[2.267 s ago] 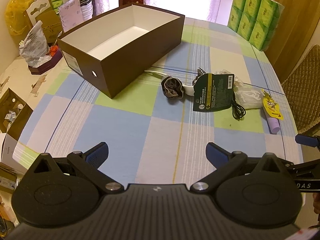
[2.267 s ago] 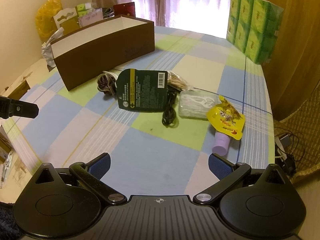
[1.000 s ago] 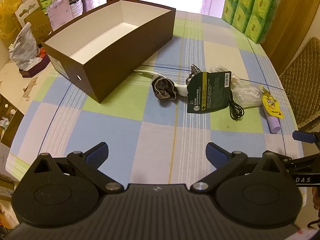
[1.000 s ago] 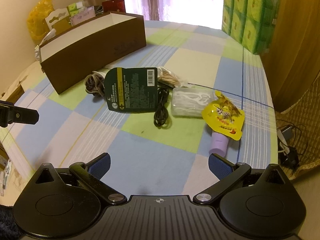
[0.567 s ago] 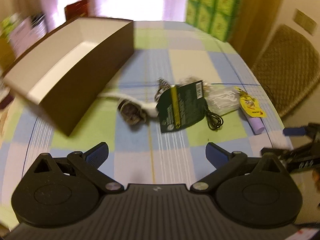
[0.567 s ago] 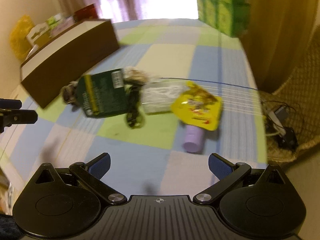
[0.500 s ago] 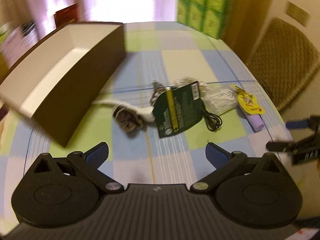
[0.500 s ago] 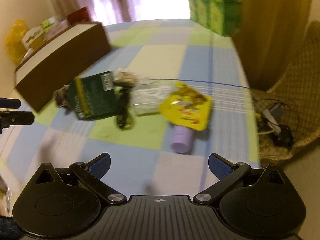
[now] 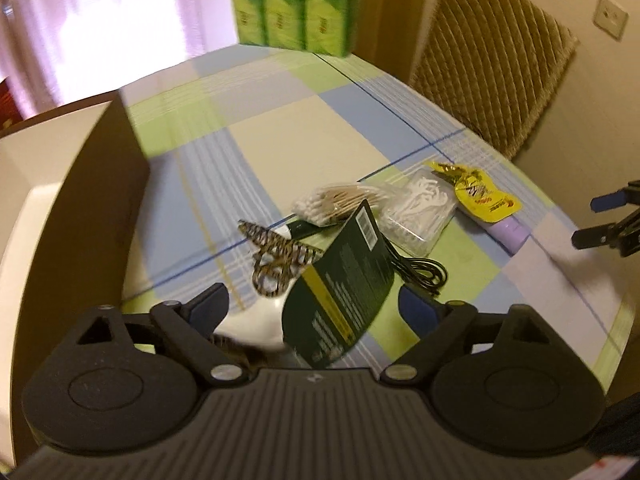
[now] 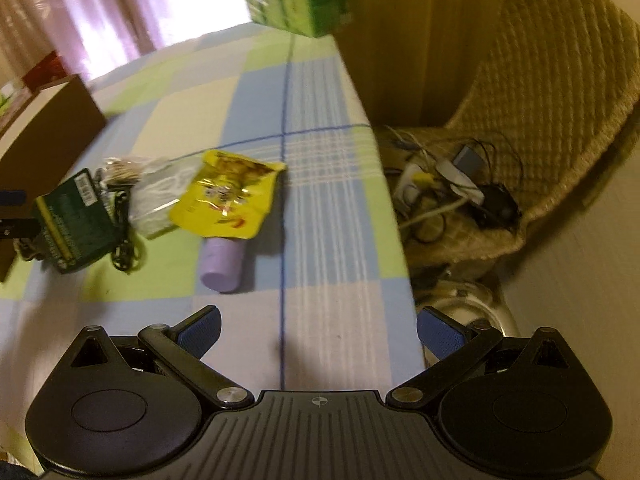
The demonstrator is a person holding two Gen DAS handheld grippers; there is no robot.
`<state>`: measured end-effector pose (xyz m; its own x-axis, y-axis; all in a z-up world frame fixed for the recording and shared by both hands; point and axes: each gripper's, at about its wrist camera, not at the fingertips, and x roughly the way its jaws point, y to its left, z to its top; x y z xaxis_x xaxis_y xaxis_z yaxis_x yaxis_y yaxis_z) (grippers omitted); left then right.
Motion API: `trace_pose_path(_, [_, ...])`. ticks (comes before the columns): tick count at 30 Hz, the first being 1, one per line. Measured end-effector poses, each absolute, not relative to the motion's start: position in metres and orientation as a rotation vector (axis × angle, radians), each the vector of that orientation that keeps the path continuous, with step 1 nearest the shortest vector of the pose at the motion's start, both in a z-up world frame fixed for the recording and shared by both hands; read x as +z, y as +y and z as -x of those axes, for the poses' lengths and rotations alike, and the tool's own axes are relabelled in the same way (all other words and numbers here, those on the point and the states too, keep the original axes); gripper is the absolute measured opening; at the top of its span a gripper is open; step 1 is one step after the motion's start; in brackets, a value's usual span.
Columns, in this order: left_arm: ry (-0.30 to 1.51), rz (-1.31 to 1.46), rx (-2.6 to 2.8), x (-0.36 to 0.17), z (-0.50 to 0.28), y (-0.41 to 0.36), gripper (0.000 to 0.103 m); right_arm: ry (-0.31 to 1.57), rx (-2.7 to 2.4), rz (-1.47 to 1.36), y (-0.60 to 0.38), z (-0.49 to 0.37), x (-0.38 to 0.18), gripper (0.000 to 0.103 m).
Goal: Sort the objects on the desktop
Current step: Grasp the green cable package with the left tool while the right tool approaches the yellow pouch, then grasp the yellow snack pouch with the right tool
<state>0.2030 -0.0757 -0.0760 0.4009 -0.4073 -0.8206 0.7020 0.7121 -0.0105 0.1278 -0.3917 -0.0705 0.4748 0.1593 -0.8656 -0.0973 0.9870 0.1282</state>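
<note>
My left gripper (image 9: 312, 307) is open, low over the near end of the pile. A dark green package card (image 9: 340, 280) and a white plastic piece (image 9: 256, 322) lie between its fingers, touching neither. Beyond them are patterned scissors (image 9: 276, 256), a bag of cotton swabs (image 9: 336, 204), a bag of floss picks (image 9: 420, 212), a black cable (image 9: 422, 272), a yellow pouch (image 9: 476, 196) and a purple bottle (image 9: 510, 234). My right gripper (image 10: 320, 330) is open and empty, just short of the purple bottle (image 10: 222, 264) and yellow pouch (image 10: 228, 196).
An open brown box (image 9: 100, 200) stands at the left. Green tissue packs (image 9: 292, 4) sit at the table's far edge. A wicker chair (image 10: 560, 80) holding cables and chargers is right of the table edge (image 10: 400, 240). The checked tablecloth (image 10: 320, 200) runs ahead of the right gripper.
Both grippers have swung right and moved in towards the pile. The left one has dropped close over the green card. Both stay open.
</note>
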Motion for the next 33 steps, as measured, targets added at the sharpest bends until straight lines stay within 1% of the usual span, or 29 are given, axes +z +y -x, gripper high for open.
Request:
trace_pose_path(2, [0.942, -0.380, -0.742, -0.084, -0.214, -0.081, 0.075, 1.078, 0.135, -0.067, -0.393, -0.127, -0.073, 0.101])
trace_pose_path(3, [0.952, -0.379, -0.754, -0.087, -0.218, -0.083, 0.073, 1.082, 0.125, -0.070, -0.395, -0.127, -0.075, 0.101])
trace_pose_path(6, [0.976, -0.365, -0.801, -0.092, -0.225, -0.086, 0.060, 1.090, 0.098, -0.082, -0.399, -0.125, -0.077, 0.101])
trace_pose_path(7, [0.983, -0.369, -0.816, -0.093, -0.225, -0.088, 0.051, 1.092, 0.089, -0.087, -0.401, -0.125, -0.078, 0.101])
trace_pose_path(8, [0.990, -0.373, -0.829, -0.093, -0.225, -0.090, 0.036, 1.094, 0.080, -0.091, -0.402, -0.125, -0.079, 0.101])
trace_pose_path(10, [0.996, -0.380, -0.866, -0.092, -0.221, -0.094, 0.028, 1.096, 0.068, -0.100, -0.404, -0.124, -0.079, 0.101])
trace_pose_path(13, [0.991, -0.407, -0.919, -0.090, -0.207, -0.101, 0.026, 1.099, 0.054, -0.108, -0.407, -0.124, -0.080, 0.101])
trace_pose_path(16, [0.982, -0.441, -0.895, -0.094, -0.199, -0.106, 0.026, 1.100, 0.051, -0.113, -0.408, -0.126, -0.082, 0.101])
trace_pose_path(21, [1.048, -0.418, -0.859, -0.109, -0.200, -0.111, 0.025, 1.098, 0.069, -0.109, -0.404, -0.132, -0.084, 0.101])
trace_pose_path(22, [1.048, -0.435, -0.851, -0.112, -0.198, -0.113, 0.022, 1.095, 0.075, -0.107, -0.403, -0.134, -0.084, 0.101])
trace_pose_path(23, [1.044, -0.440, -0.840, -0.114, -0.198, -0.114, 0.022, 1.091, 0.081, -0.104, -0.401, -0.136, -0.085, 0.101])
trace_pose_path(27, [1.040, -0.361, -0.801, -0.112, -0.202, -0.109, 0.021, 1.069, 0.114, -0.119, -0.398, -0.145, -0.085, 0.101])
trace_pose_path(28, [1.032, -0.347, -0.793, -0.110, -0.201, -0.107, 0.018, 1.063, 0.125, -0.138, -0.399, -0.148, -0.085, 0.101])
trace_pose_path(30, [1.018, -0.296, -0.770, -0.104, -0.198, -0.102, 0.009, 1.050, 0.151, -0.197, -0.400, -0.154, -0.085, 0.101])
trace_pose_path(31, [1.018, -0.270, -0.769, -0.101, -0.196, -0.100, 0.002, 1.046, 0.165, -0.236, -0.402, -0.158, -0.086, 0.101])
trace_pose_path(33, [1.018, -0.224, -0.711, -0.097, -0.193, -0.095, 0.000, 1.042, 0.192, -0.307, -0.403, -0.166, -0.088, 0.101])
